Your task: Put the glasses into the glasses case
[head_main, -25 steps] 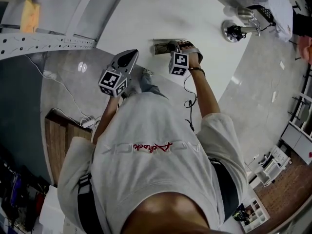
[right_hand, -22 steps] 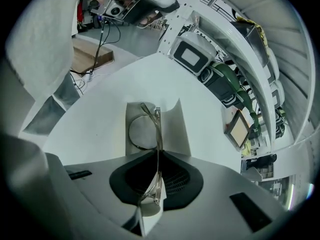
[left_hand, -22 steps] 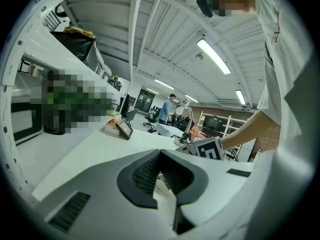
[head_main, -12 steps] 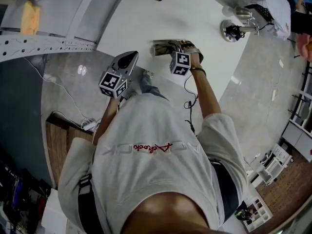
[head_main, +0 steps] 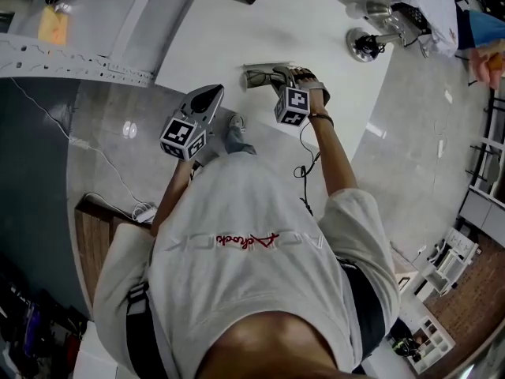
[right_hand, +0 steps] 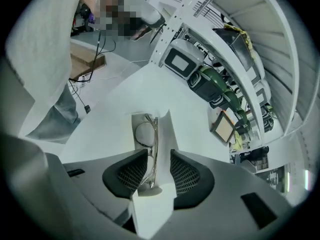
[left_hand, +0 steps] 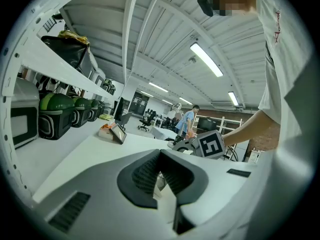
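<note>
The right gripper [right_hand: 160, 155] has just been opening its jaws and they're now spread wide. The glasses [right_hand: 142, 134] lie loose between them in the open case [right_hand: 165, 128] on the desk [right_hand: 110, 124], and the pads don't seem to touch the frame. The left gripper [left_hand: 160, 156] hangs beside the desk, jaws pressed together on nothing, so I'd guess only 1 step remains: shutting the case.

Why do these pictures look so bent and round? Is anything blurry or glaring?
Both gripper views: fisheye lens, black rounded corners, shelves bowed. Left gripper view: ceiling lights glare bright. Right gripper view: glasses sharp, softly lit. Head view: floor shows glare spots, edges curve.
</note>
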Motion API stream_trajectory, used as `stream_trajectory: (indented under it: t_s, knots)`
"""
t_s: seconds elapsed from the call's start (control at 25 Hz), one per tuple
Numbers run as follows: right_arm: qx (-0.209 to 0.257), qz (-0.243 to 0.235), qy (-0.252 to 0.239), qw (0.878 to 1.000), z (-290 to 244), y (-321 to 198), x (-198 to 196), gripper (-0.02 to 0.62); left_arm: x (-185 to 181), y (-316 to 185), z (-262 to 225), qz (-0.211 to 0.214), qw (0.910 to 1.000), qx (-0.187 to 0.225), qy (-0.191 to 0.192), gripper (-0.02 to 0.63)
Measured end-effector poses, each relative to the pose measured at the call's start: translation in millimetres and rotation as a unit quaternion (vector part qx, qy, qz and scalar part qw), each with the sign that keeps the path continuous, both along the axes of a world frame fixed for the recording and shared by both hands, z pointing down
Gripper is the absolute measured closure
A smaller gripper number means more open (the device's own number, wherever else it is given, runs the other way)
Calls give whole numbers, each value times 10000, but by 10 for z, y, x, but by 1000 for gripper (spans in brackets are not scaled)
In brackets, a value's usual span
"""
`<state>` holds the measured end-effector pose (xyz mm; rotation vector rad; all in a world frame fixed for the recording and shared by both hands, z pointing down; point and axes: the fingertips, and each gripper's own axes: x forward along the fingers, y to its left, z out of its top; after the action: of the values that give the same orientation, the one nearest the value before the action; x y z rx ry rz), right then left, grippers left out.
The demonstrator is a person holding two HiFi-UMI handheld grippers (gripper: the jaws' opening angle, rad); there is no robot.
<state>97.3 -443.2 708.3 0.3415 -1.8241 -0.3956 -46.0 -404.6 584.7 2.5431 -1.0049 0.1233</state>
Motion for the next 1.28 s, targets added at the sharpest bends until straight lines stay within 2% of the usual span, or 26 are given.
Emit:
stream_trajectory:
  t_s: [0.12, 0.24, 0.28, 0.56, 0.68, 0.76, 0.84, 0.92, 1.0, 1.08, 1.16, 1.2, 1.24, 1.28]
  knots:
    - [194, 156, -76, 9997, -116, 112, -1, 472, 31, 83, -77, 97, 9999, 121, 23, 597]
    - [501, 212, -111, 9985, -224, 261, -44, 582, 50, 197, -140, 201, 9995, 222, 30, 597]
    - [560, 242, -133, 9981, -248, 328, -57, 594, 57, 246, -163, 235, 9994, 251, 36, 598]
    - [750, 505, -213, 9957, -347, 805, -98, 594, 96, 648, -283, 509, 9977, 454, 41, 597]
    - [866, 986, -757, 9885, -545, 939, -136, 594, 116, 811, -355, 626, 9965, 548, 71, 597]
    - [917, 1508, -1396, 9744, -766, 991, -156, 594, 147, 889, -430, 708, 9955, 626, 94, 597]
    - [938, 2044, -2115, 9512, -996, 1051, -163, 594, 183, 973, -501, 801, 9943, 696, 95, 597]
    - [920, 2551, -2912, 9175, -1218, 1132, -164, 594, 207, 1086, -558, 892, 9930, 770, 87, 597]
    - [821, 3002, -3802, 8710, -1409, 1253, -155, 594, 217, 1242, -579, 967, 9918, 832, 88, 597]
    - [692, 3304, -4720, 8144, -1583, 1399, -129, 594, 224, 1399, -576, 1017, 9910, 871, 91, 597]
    - [578, 3321, -5581, 7582, -1783, 1577, -141, 594, 223, 1535, -571, 1049, 9905, 885, 90, 597]
    - [549, 3251, -5916, 7357, -1874, 1673, -162, 594, 222, 1594, -569, 1067, 9903, 891, 90, 597]
    - [551, 3189, -6135, 7204, -1937, 1763, -184, 594, 223, 1648, -566, 1093, 9899, 896, 88, 597]
    - [580, 3163, -6232, 7129, -1967, 1845, -203, 594, 227, 1701, -564, 1126, 9895, 900, 83, 597]
